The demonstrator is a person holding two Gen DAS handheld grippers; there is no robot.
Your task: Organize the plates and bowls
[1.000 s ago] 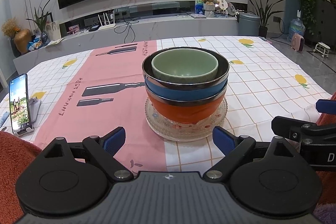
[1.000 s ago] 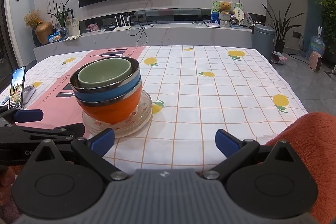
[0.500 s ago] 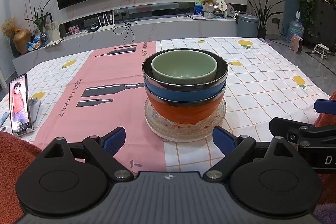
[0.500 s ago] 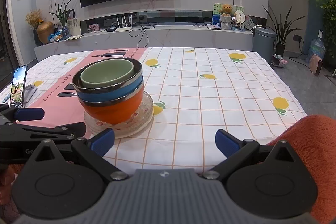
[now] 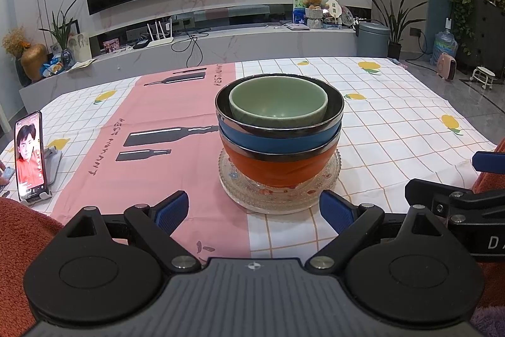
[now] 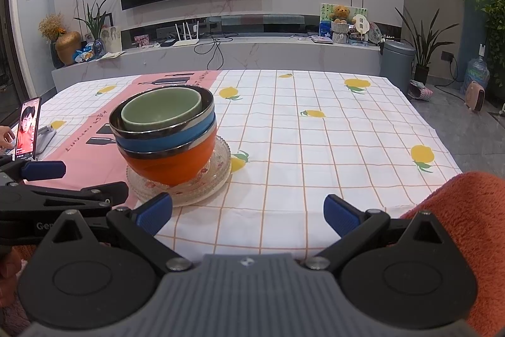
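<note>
A stack stands mid-table: a green bowl (image 5: 277,103) sits in a blue bowl (image 5: 277,141), which sits in an orange bowl (image 5: 277,171), on clear glass plates (image 5: 328,179). My left gripper (image 5: 254,212) is open and empty, just short of the stack, facing it. My right gripper (image 6: 247,215) is open and empty, to the right of the stack, which shows at its left: green bowl (image 6: 161,111), orange bowl (image 6: 170,163), glass plates (image 6: 217,166). Each gripper shows at the edge of the other's view.
A phone (image 5: 29,155) on a stand is at the table's left edge. The tablecloth (image 6: 315,147) is white check with lemons and has a pink strip (image 5: 142,128). An orange blanket (image 6: 467,229) lies at the near right. A TV console stands behind the table.
Both grippers have drawn back slightly from the stack and stay open. The stack has not moved. The phone's screen picture has changed.
</note>
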